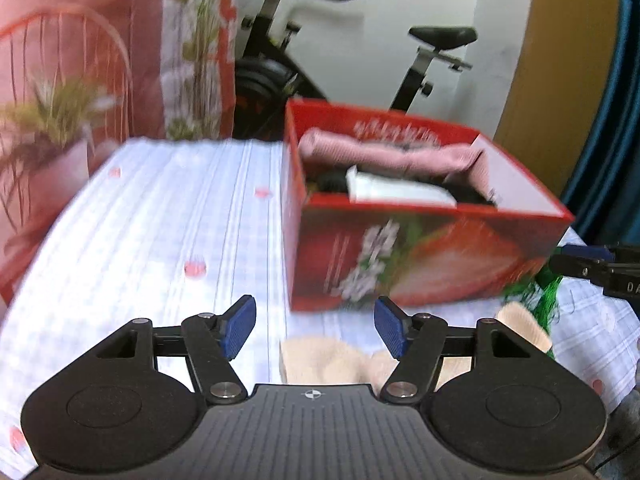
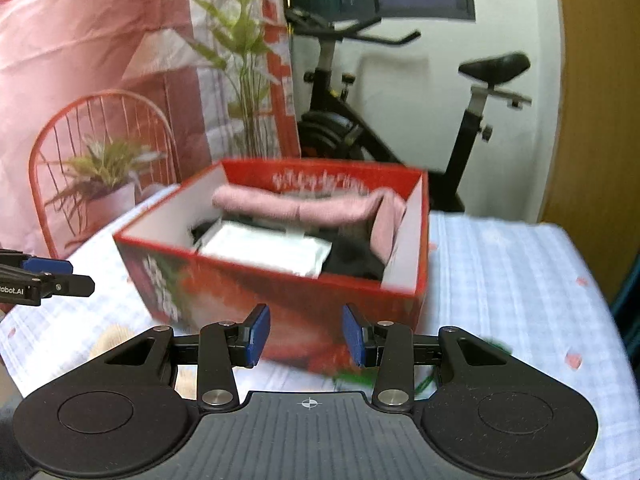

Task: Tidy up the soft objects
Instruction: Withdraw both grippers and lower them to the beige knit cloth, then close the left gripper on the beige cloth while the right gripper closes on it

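A red cardboard box stands on the checked tablecloth. It holds a pink knit cloth, a white folded item and a black item. A beige soft cloth lies in front of the box, just below my left gripper, which is open with nothing between its pads. A green fringed piece lies by the box's near corner, under my right gripper, also open and holding nothing.
An exercise bike stands behind the table. At the back left is a red wire chair with a potted plant. A pink curtain hangs behind it. The table edge falls away on the right.
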The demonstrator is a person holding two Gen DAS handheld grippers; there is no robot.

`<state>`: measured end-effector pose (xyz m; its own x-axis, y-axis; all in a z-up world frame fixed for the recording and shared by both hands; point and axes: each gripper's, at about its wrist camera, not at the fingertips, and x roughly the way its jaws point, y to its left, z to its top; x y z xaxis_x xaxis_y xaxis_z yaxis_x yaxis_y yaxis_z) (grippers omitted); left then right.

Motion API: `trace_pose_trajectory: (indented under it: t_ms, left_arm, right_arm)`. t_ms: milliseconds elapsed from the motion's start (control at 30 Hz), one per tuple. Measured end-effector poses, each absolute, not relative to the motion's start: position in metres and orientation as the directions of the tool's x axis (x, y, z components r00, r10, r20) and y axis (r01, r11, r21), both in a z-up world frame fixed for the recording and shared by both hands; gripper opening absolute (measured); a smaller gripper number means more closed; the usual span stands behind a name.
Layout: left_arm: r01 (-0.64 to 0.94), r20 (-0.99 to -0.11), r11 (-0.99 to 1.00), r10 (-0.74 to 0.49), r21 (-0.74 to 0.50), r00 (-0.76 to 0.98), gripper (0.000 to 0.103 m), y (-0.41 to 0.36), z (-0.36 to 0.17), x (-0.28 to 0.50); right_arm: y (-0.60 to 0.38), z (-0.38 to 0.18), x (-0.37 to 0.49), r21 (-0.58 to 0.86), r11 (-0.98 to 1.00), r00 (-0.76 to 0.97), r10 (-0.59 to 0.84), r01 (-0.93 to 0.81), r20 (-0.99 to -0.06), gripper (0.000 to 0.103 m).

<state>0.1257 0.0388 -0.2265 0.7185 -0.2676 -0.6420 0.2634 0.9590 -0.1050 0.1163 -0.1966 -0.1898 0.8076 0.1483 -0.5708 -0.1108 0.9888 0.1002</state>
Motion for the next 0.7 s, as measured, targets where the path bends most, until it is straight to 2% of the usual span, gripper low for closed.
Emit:
trace_pose_trajectory:
  t_ms: [200,333,500,533,600,667,700]
  left_arm:
    - [0.246,-0.679,0.959,-0.274,-0.140,0.682,0.068,0.040,-0.261,0.125]
    - [0.232,-0.692,0.963,-0.260,-0.137,0.673,0.068,0.040,-0.275,0.128]
    - [0.242,-0.703,0.947,-0.319,-0.211,0.636,0.068,0.040,-0.287,0.127]
    - [0.251,-0.699,0.943,-0.330,-0.217,0.635,0.066,0.039,-0.288,0.125]
    - [0.262,-0.694,0.943,-0.330,-0.207,0.640,0.055,0.035,-0.289,0.123]
    - [0.283,-0.689,0.938,-0.340,-0.200,0.640,0.037,0.030,-0.289,0.120]
    - [0.289,-0.689,0.938,-0.338,-0.191,0.641,0.035,0.028,-0.288,0.119]
  right_arm:
    - [-0.189,-0.236,0.110,0.139,0.987,0.761,0.150,-0.078,-0.632,0.037]
    - [-0.187,-0.263,0.107,0.101,0.994,0.740,0.105,-0.050,-0.665,0.038]
    - [-0.192,-0.275,0.106,0.110,0.993,0.727,0.100,-0.033,-0.680,0.041]
    - [-0.192,-0.276,0.106,0.114,0.993,0.725,0.103,-0.034,-0.681,0.041]
    - [-0.193,-0.276,0.106,0.118,0.992,0.724,0.110,-0.039,-0.681,0.041]
    - [-0.191,-0.275,0.107,0.121,0.991,0.725,0.121,-0.052,-0.678,0.039]
    - [-0.189,-0.275,0.108,0.121,0.991,0.725,0.128,-0.061,-0.677,0.037]
